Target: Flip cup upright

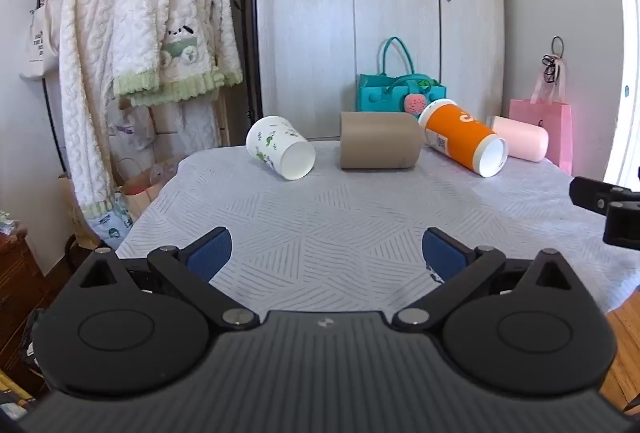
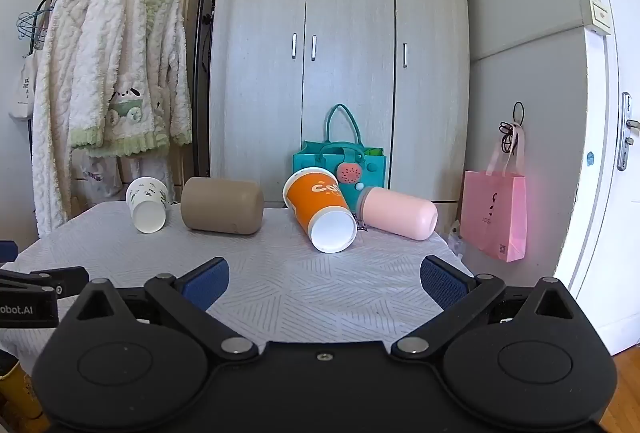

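Several cups lie on their sides along the far edge of the table [image 1: 328, 233]: a white floral paper cup [image 1: 280, 147] [image 2: 147, 204], a tan cup [image 1: 379, 146] [image 2: 222, 205], an orange paper cup [image 1: 464, 142] [image 2: 320, 209] with its mouth toward me, and a pink cup [image 1: 520, 138] [image 2: 396, 214]. My left gripper [image 1: 326, 253] is open and empty above the near part of the table. My right gripper [image 2: 325, 281] is open and empty, also near the front edge, well short of the cups.
The table has a grey patterned cloth [image 2: 312, 293]. A teal bag [image 1: 396, 89] stands behind the cups, before a wardrobe [image 2: 340, 53]. A pink bag [image 2: 494, 215] hangs at right. A clothes rack with robes [image 1: 140, 53] stands left. The other gripper shows at each view's edge.
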Action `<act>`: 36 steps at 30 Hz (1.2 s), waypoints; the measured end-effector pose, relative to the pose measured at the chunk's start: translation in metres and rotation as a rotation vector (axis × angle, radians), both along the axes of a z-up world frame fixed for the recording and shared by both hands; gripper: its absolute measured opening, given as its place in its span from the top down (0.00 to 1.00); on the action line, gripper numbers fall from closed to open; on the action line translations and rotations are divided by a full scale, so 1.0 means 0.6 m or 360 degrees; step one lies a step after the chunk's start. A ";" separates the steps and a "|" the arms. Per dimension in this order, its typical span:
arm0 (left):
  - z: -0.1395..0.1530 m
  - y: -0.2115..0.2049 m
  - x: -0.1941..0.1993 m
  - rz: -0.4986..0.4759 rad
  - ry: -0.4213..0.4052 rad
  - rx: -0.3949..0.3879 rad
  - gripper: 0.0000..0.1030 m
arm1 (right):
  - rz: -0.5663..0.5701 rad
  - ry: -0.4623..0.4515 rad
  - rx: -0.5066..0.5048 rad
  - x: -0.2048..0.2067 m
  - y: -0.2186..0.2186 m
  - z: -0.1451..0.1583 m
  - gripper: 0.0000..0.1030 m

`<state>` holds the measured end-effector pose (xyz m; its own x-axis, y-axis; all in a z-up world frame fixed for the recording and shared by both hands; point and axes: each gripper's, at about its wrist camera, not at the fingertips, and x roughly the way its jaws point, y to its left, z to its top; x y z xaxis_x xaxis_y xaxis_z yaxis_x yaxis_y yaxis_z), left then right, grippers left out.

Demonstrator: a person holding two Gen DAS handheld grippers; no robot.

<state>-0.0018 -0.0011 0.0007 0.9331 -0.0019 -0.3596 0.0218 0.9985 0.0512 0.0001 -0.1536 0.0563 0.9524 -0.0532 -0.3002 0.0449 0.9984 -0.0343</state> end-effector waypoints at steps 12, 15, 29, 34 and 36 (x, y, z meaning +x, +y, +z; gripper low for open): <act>0.000 0.010 0.008 0.0049 0.0097 -0.0059 0.00 | -0.0007 0.0015 0.0000 -0.001 0.002 -0.005 0.00; 0.003 0.013 0.012 0.0129 0.0143 -0.0068 0.00 | -0.0014 0.0016 0.0001 -0.001 0.007 -0.009 0.00; 0.012 -0.002 -0.020 0.0145 -0.0081 0.0106 0.00 | -0.0026 0.0021 -0.0008 -0.002 0.010 -0.010 0.00; 0.019 0.004 -0.026 0.0091 -0.0076 0.0004 0.00 | -0.0012 0.0026 -0.0014 -0.006 0.014 -0.013 0.00; 0.019 0.005 -0.027 0.0095 -0.0084 -0.0016 0.00 | -0.0010 0.0024 -0.0018 -0.007 0.016 -0.013 0.00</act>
<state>-0.0179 0.0018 0.0123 0.9493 0.0511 -0.3101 -0.0404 0.9983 0.0409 -0.0043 -0.1442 0.0484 0.9473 -0.0626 -0.3142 0.0505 0.9976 -0.0466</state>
